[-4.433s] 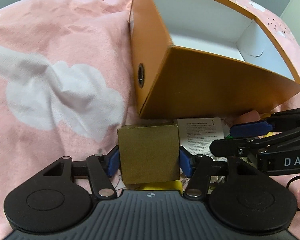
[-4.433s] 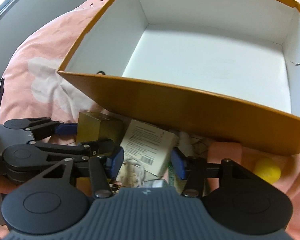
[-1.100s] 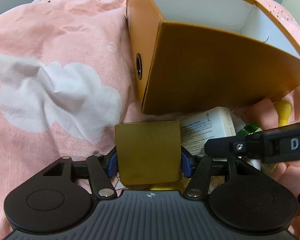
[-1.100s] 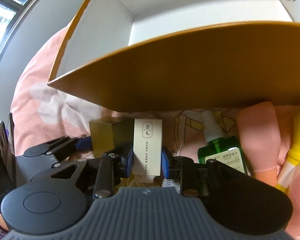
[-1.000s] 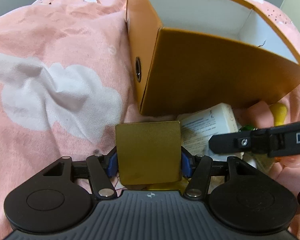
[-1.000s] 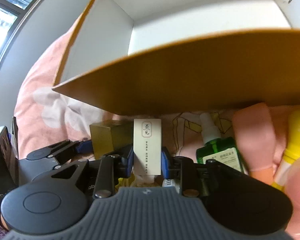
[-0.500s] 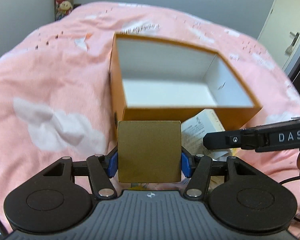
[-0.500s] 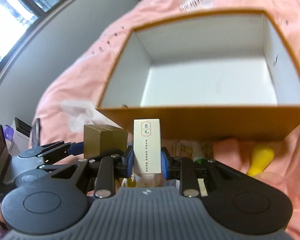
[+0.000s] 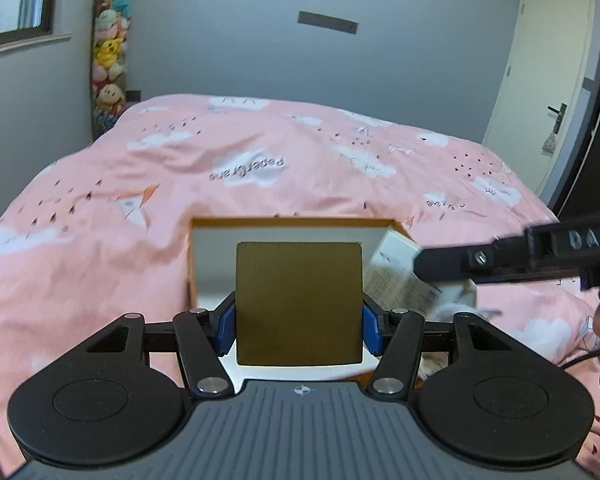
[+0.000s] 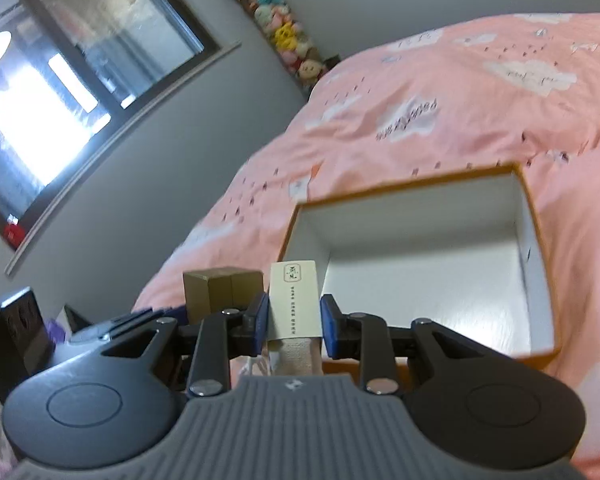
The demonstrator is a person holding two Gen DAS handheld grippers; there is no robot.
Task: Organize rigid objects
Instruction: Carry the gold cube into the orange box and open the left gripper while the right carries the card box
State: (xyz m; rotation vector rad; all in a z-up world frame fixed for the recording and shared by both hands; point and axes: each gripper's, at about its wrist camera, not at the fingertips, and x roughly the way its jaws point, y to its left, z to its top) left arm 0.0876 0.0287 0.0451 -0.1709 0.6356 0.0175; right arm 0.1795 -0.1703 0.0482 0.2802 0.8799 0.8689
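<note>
My left gripper [image 9: 299, 322] is shut on a gold cube box [image 9: 299, 302], held up in front of the open orange box [image 9: 292, 221] with white inside. In the right wrist view my right gripper [image 10: 294, 324] is shut on a narrow white carton [image 10: 295, 300] with printed text, raised above the near left corner of the orange box [image 10: 416, 190]. The gold cube box [image 10: 222, 286] and the left gripper show at its left. The white carton [image 9: 400, 276] and the right gripper's arm [image 9: 520, 254] appear at the right of the left wrist view.
The orange box sits on a pink bedspread with white clouds [image 9: 260, 168]. A column of plush toys [image 9: 108, 60] stands in the far left corner. A window [image 10: 60, 92] is at the left, a white door [image 9: 540, 80] at the far right.
Both grippers have risen with their boxes and tilted up, so the room walls now show. The orange box has dropped lower and looks smaller. The items beside it have gone out of view.
</note>
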